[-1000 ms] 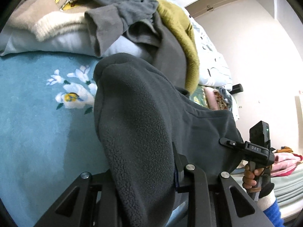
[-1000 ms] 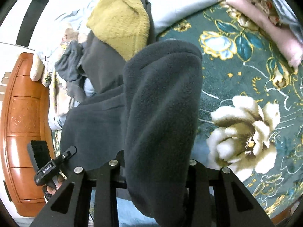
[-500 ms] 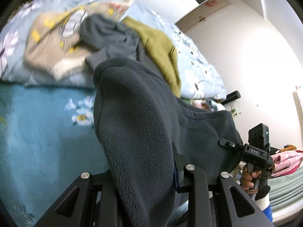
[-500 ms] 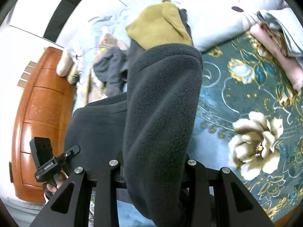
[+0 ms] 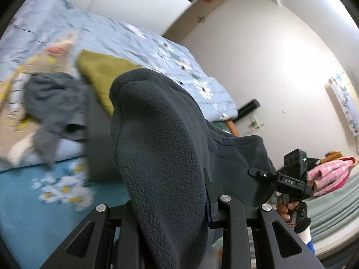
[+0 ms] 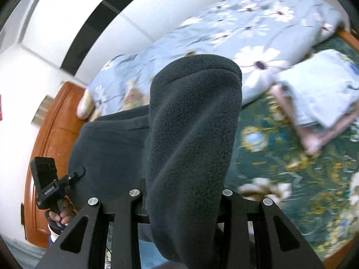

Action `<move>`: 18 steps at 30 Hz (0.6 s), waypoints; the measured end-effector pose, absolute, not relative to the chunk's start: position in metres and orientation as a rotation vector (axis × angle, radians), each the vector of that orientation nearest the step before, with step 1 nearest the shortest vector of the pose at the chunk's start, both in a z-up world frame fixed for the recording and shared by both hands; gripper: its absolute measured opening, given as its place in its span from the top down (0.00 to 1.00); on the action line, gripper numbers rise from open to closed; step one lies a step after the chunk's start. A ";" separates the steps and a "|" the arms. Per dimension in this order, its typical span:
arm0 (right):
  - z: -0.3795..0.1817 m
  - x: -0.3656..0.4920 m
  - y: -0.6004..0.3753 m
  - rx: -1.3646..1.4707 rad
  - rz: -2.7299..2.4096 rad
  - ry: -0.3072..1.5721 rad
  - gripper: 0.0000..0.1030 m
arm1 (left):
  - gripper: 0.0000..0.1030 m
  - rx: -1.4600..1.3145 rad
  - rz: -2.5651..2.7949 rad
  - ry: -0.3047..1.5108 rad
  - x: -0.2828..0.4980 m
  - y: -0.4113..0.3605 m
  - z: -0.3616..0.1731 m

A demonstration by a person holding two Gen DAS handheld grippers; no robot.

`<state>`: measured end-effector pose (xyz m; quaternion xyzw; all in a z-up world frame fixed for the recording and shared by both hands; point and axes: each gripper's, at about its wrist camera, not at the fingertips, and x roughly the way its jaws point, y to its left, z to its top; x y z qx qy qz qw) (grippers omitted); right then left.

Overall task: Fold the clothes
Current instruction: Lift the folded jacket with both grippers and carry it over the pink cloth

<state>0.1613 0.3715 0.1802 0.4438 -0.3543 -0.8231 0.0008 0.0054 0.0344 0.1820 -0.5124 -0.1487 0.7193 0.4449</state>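
Note:
A dark grey fleece garment (image 5: 157,123) hangs between both grippers, lifted above the bed. My left gripper (image 5: 170,201) is shut on one bunched end of it, and the fleece hides the fingertips. In the right wrist view my right gripper (image 6: 181,192) is shut on the other bunched end of the fleece (image 6: 193,103). The cloth stretches across between them. Each view shows the other gripper held in a hand: the right gripper (image 5: 291,179) and the left gripper (image 6: 51,186).
A pile of an olive garment (image 5: 101,74), a grey garment (image 5: 53,98) and a beige sweater (image 5: 20,83) lies on the pale blue floral duvet (image 5: 157,44). Folded pale blue and pink clothes (image 6: 325,94) sit on the green floral blanket (image 6: 269,157). A wooden headboard (image 6: 49,134) stands at the left.
Both grippers have risen with the fleece still held in them. The bed and the clothes pile have dropped farther away in both views, and more wall shows.

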 end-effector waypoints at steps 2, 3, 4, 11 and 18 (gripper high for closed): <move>0.178 0.172 0.404 1.443 -2.607 -1.145 0.66 | 0.72 -1.290 1.721 -0.369 0.006 0.072 0.173; 0.177 0.177 0.420 1.472 -2.616 -1.162 0.66 | 0.72 -1.304 1.689 -0.374 0.005 0.092 0.167; 0.176 0.181 0.434 1.503 -2.623 -1.170 0.66 | 0.72 -1.316 1.664 -0.379 0.004 0.108 0.162; 0.188 0.189 0.525 1.771 -2.656 -1.076 0.66 | 0.73 -1.366 1.481 -0.403 0.002 0.227 0.140; 0.219 0.173 0.617 1.863 -2.756 -0.987 0.66 | 0.73 -1.278 1.464 -0.465 -0.013 0.310 0.147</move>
